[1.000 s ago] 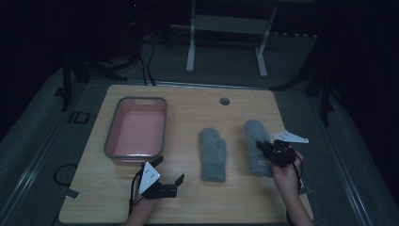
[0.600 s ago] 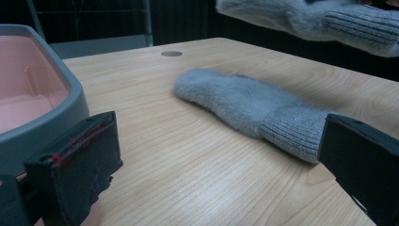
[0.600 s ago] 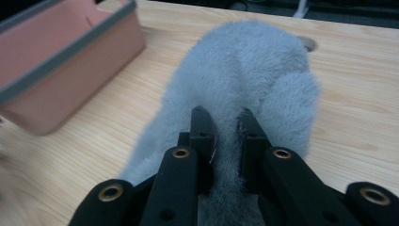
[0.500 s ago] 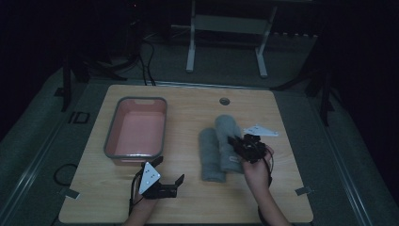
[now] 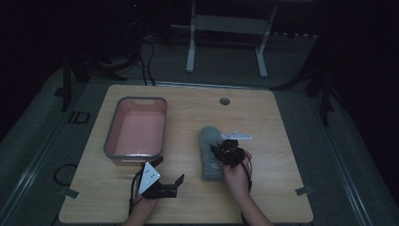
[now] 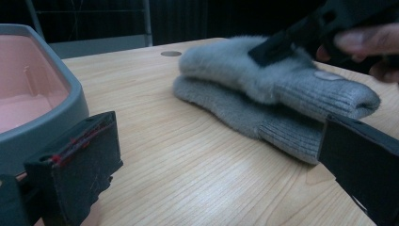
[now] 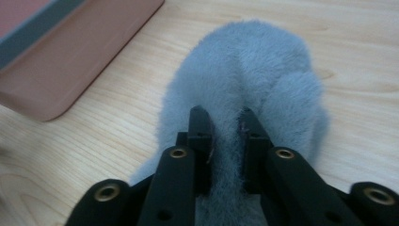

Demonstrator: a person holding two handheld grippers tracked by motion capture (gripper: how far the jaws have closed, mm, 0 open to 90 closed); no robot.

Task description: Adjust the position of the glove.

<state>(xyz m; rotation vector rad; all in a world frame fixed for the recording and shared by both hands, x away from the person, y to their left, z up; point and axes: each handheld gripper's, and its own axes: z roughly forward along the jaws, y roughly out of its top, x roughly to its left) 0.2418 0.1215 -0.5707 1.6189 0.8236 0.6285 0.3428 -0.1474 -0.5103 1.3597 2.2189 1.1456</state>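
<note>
— What's in the tub [image 5: 136, 133]?
— I see nothing in it. One tub, two mittens stacked mid-bench [image 5: 282, 141].
— Tools?
— My right tool [image 7: 225, 123] pinches the top mitten [image 7: 244, 80] over the lower mitten [image 6: 244, 113]; left tool [image 5: 162, 176] wide.

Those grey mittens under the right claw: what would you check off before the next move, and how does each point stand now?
1. Right claw pinching the top mitten: ok.
2. Top mitten stacked on the bottom mitten: ok, roughly aligned.
3. Left claw open, off the mittens: ok.
4. Pink bin has room inside: ok.
5. Pinch catches the top mitten alone: cannot tell.
</note>
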